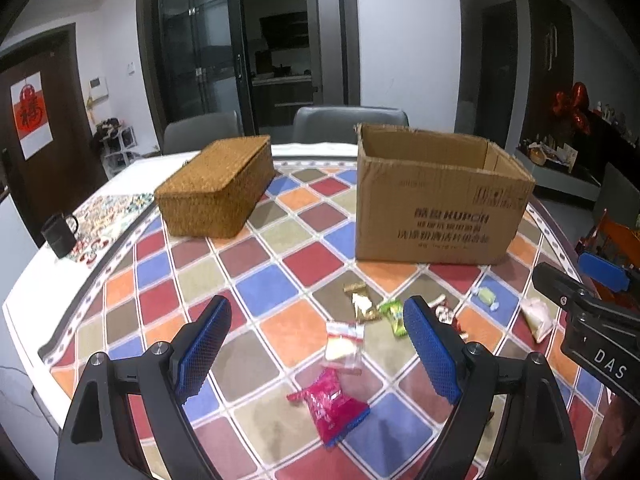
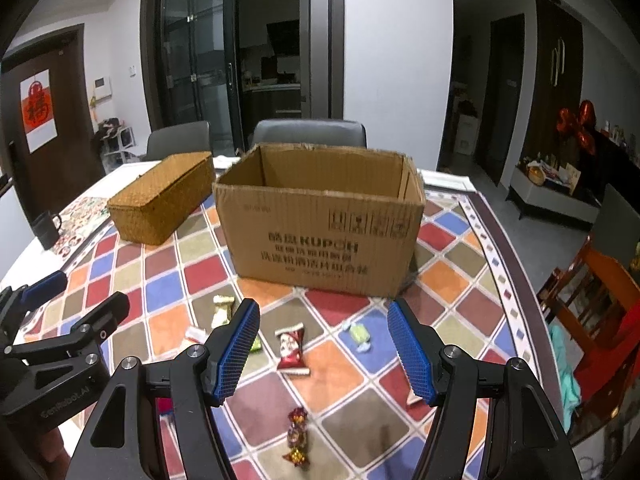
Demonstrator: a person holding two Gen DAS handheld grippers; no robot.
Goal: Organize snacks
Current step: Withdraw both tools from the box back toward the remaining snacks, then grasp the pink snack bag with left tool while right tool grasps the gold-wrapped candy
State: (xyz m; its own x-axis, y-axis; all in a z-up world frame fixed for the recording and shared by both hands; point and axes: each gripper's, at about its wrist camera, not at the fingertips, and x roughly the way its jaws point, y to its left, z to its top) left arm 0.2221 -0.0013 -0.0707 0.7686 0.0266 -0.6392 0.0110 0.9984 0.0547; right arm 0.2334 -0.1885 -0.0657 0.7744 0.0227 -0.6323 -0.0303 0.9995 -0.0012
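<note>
Left gripper (image 1: 316, 344) open above checked tablecloth (image 1: 264, 288), nothing between blue pads. Pink snack packet (image 1: 330, 406) at six o'clock, cardboard box (image 1: 436, 208) at one, lidded wicker basket (image 1: 216, 188) at eleven, black mug (image 1: 60, 234) at nine.

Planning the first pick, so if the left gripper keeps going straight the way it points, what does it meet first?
Probably the clear-wrapped snack packet lying between the open left gripper fingers, just beyond the pink packet; depth is uncertain.

Left claw (image 1: 320, 344) agape, empty; right claw (image 2: 324, 346) likewise.
</note>
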